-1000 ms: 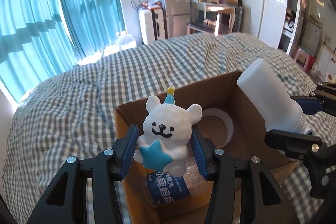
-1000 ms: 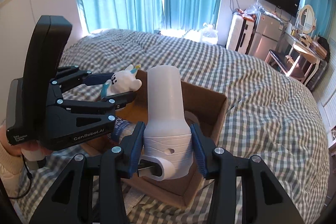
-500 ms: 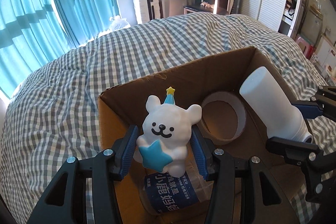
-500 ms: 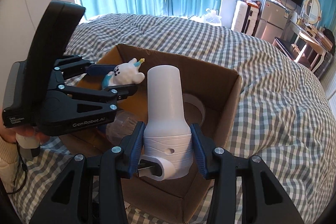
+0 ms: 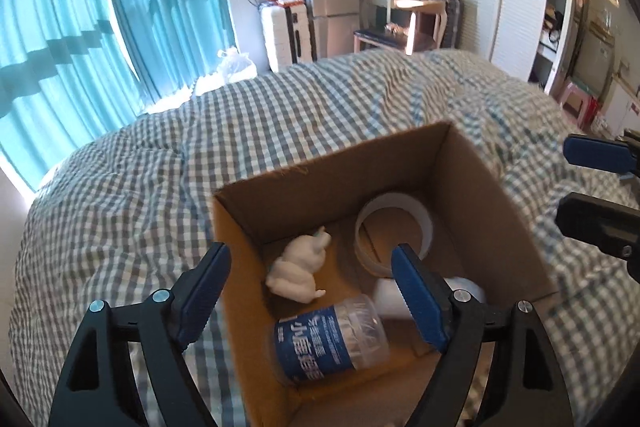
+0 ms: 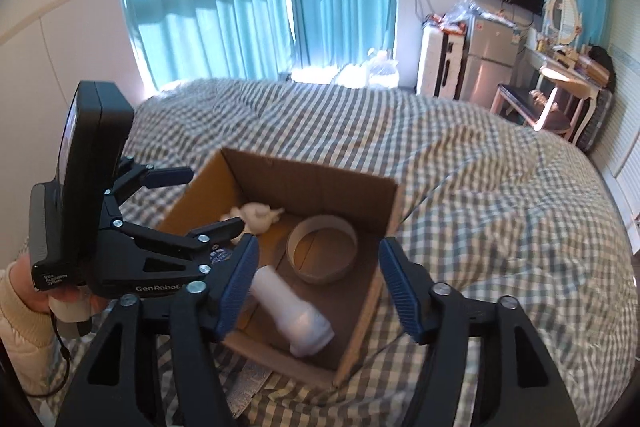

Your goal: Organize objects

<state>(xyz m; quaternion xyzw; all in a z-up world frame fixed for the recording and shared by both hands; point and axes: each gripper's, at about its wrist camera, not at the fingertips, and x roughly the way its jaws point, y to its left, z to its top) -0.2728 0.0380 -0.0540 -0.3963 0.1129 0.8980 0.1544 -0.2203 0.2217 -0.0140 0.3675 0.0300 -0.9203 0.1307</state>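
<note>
In the cardboard box (image 6: 384, 219), white bottle (image 6: 294, 311) apparently loose below spread right gripper (image 6: 318, 283)

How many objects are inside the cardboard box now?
4: a white bear toy at the left wall, a tape ring at the back, a white bottle near the front, a blue-labelled bottle lying in front. Others may be hidden.

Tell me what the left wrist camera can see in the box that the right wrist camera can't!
Only the left wrist view shows the plastic bottle with the blue label lying clearly in the cardboard box.

Only the right wrist view shows the whole white bottle on its side, plus a hand holding the left gripper.

Both show the box, the white bear toy tipped over, the tape ring, the checked bed cover, and both grippers open; their jaws have just been opening, and they hold nothing.
</note>
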